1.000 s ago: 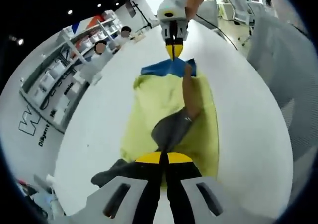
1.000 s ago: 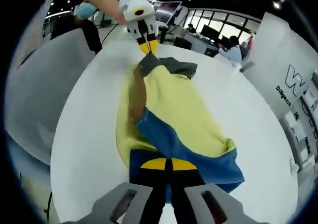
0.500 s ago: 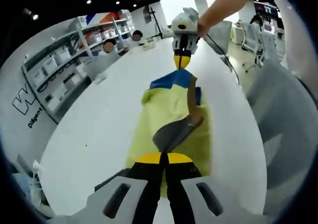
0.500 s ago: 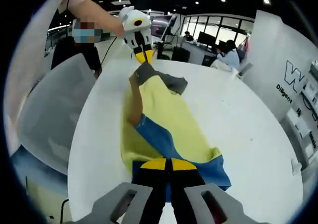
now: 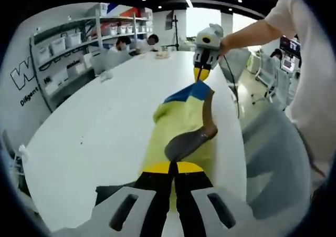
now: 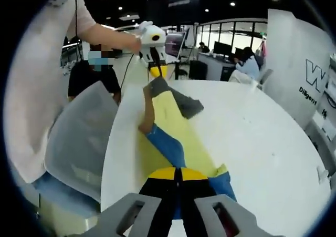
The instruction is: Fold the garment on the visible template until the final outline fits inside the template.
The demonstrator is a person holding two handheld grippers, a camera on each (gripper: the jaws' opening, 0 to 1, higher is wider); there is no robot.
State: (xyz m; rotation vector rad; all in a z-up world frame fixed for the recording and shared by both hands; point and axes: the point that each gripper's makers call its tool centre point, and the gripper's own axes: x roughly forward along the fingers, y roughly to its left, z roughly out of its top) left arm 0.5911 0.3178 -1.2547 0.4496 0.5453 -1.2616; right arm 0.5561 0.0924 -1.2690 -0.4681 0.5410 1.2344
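Note:
A yellow garment (image 5: pixel 176 119) with a blue end (image 5: pixel 190 92), a grey end (image 5: pixel 185 144) and a brown strip (image 5: pixel 206 111) hangs stretched lengthwise over the white table (image 5: pixel 100 121). My left gripper (image 5: pixel 170 167) is shut on the grey end. My right gripper (image 5: pixel 200 74), held by a person's hand, pinches the blue end at the far side. In the right gripper view my right gripper (image 6: pixel 180 173) is shut on the blue end (image 6: pixel 167 145). The yellow garment (image 6: pixel 176 119) runs up to the grey end (image 6: pixel 181 101), where my left gripper (image 6: pixel 158 70) holds it.
A grey mesh chair (image 5: pixel 273 158) stands close beside the table's edge, also seen as the chair (image 6: pixel 79 137). Shelves with bins (image 5: pixel 68 45) line the wall. People sit at the table's far end (image 5: pixel 134 42) and at desks (image 6: pixel 247 64). The table (image 6: pixel 257 132) is wide.
Both grippers have kept their hold and risen, pulling the garment up off the table. It now looks narrower and taut. Both views have tilted toward the room.

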